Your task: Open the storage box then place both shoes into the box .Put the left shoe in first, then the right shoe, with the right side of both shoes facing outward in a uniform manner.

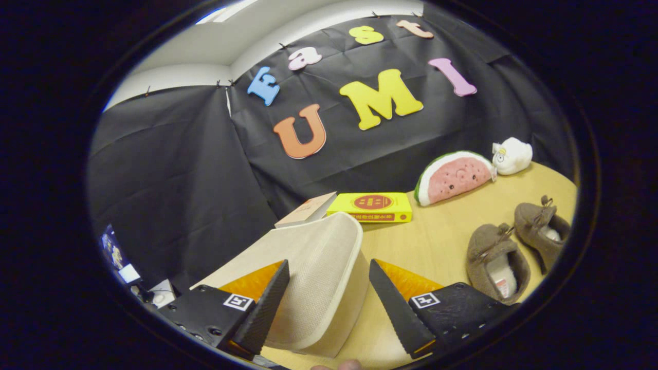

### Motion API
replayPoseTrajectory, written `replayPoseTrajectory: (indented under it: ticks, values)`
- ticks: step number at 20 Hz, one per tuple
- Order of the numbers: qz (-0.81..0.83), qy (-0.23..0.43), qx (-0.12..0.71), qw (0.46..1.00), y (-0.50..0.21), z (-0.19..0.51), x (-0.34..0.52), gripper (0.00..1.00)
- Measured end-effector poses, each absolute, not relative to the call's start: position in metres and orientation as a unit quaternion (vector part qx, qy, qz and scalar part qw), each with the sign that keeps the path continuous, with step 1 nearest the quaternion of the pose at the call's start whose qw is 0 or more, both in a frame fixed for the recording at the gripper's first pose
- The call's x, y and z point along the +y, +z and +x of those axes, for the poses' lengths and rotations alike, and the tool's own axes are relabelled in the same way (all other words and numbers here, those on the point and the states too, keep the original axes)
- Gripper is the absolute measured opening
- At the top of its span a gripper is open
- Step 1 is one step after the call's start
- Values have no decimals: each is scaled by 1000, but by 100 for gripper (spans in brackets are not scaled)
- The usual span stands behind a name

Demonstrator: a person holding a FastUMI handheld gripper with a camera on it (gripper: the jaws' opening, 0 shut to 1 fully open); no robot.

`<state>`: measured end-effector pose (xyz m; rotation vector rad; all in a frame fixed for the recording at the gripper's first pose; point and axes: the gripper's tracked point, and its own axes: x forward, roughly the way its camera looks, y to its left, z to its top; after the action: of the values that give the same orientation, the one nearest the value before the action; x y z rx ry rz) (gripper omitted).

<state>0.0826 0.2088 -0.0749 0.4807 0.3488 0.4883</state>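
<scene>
The storage box's cream lid [313,272], a mesh-textured panel with a raised rim, stands tilted up just beyond my gripper [326,266]. The gripper is open. Its left finger [264,303] crosses in front of the panel, which reaches further left behind it. The right finger [396,308] lies beside the lid's right rim, and I cannot tell whether it touches. Two brown slippers with pale fleece lining lie on the wooden table [437,236] to the right: the nearer shoe [496,262] and the farther shoe [542,231]. The box body is hidden.
At the back of the table lie a yellow book [372,206] and a tan book [306,210]. A watermelon-slice plush [455,177] and a white plush [511,155] sit by the black wall. A person's fingertip [349,365] shows below the fingers.
</scene>
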Motion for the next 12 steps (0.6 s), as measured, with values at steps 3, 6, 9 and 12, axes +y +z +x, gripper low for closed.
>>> replayPoseTrajectory:
  ticks: [3, 6, 9, 12]
  values:
    - [287, 252, 194, 903, -80, 87, 217, 96]
    - [328, 265, 215, 881, -84, 87, 225, 96]
    - [366, 275, 241, 856, -91, 91, 235, 96]
    - [401, 289, 266, 828, -88, 83, 240, 93]
